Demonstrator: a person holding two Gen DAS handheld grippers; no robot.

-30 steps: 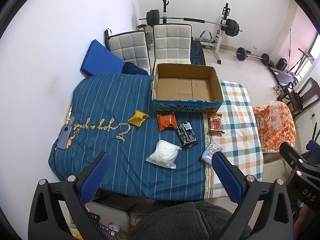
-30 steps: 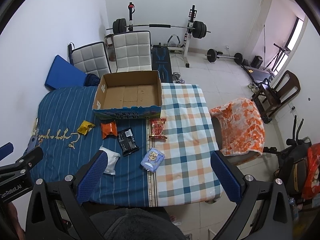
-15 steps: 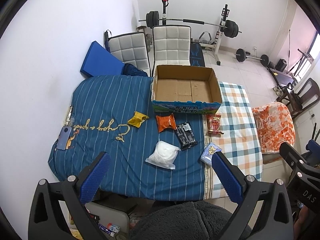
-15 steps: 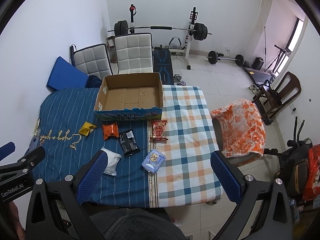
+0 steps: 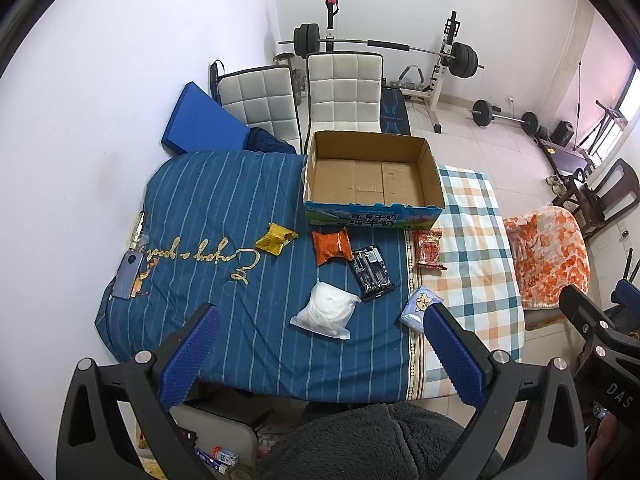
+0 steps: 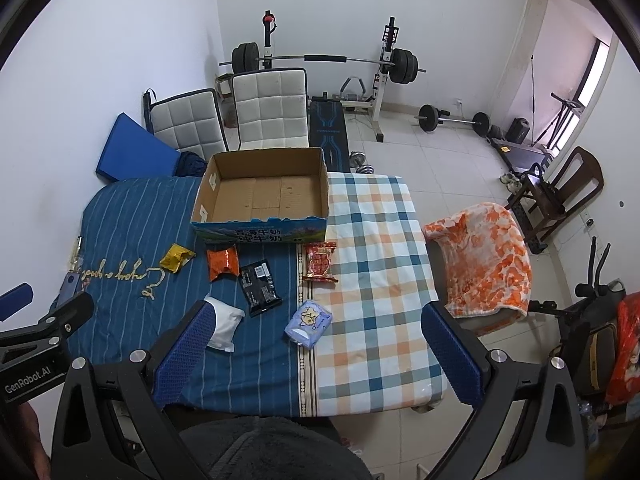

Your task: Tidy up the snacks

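Note:
An empty cardboard box (image 5: 374, 151) (image 6: 264, 164) stands at the far side of the cloth-covered table. In front of it lie several snack packs: yellow (image 5: 276, 238) (image 6: 176, 257), orange (image 5: 331, 242) (image 6: 222, 262), black (image 5: 372, 272) (image 6: 259, 289), red (image 5: 429, 249) (image 6: 320, 262), white (image 5: 326, 311) (image 6: 225, 322) and pale blue (image 5: 419, 307) (image 6: 309, 322). My left gripper (image 5: 320, 354) hangs open high above the table's near edge, holding nothing. My right gripper (image 6: 312, 354) is open and empty too, above the near edge.
A phone (image 5: 129, 274) lies at the table's left edge. Two white chairs (image 5: 344, 94) and a blue mat (image 5: 204, 126) stand behind the table, weight equipment (image 5: 440, 60) further back. A chair draped with an orange blanket (image 6: 486, 256) sits to the right.
Both grippers have drifted slightly; the table scene sits a little lower and nearer in both views. Nothing on the table has moved.

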